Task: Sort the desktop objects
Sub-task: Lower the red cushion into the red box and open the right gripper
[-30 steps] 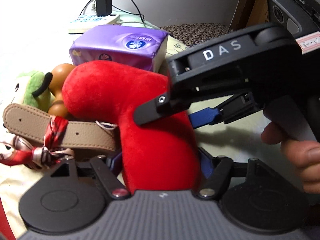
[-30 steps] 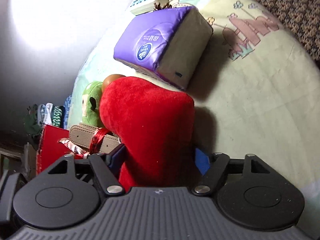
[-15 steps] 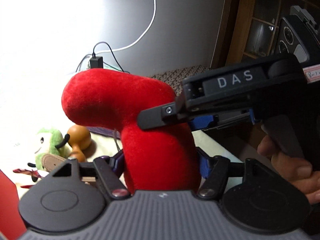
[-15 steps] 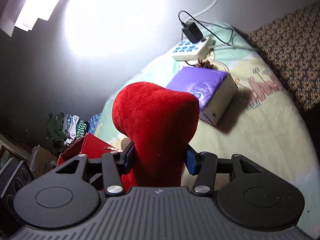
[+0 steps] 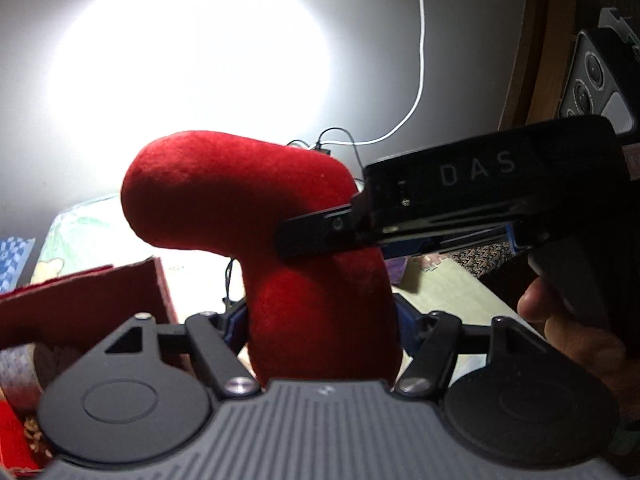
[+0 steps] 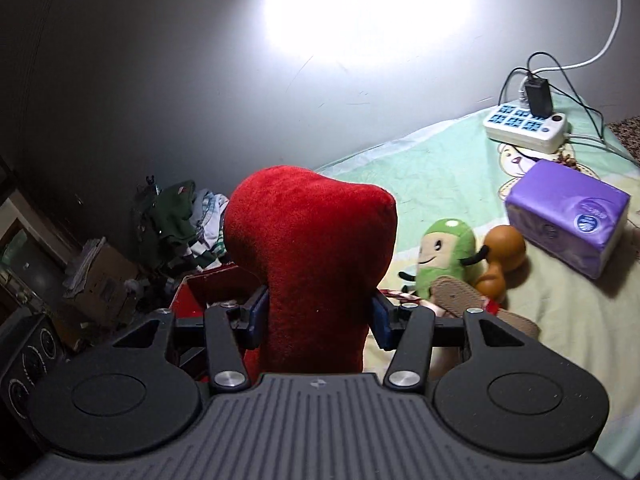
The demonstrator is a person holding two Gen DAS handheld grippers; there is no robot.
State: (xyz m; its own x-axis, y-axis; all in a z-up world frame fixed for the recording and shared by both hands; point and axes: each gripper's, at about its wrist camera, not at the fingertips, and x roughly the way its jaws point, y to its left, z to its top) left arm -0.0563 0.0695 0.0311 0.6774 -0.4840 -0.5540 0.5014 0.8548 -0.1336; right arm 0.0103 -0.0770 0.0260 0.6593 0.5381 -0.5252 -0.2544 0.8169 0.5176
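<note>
Right wrist alone shows tissue pack (image 6: pixel 568 220), both hand-held grippers (image 6: pixel 318 318) (image 5: pixel 320 320) grasping red plush (image 6: pixel 312 248).

Both wrist views sit close behind their own jaws, tilted downward. Left looks across the red plush toy (image 5: pixel 256 208) toward the lit wall; right faces the bedspread (image 6: pixel 440 168). Shared: the toy, the wall.

From my remote station: a lamp's glare blows out the wall (image 6: pixel 120 80) in both views; corners fall dim, fisheye bending curves the edges, and the red box (image 5: pixel 80 300) blurs.
</note>
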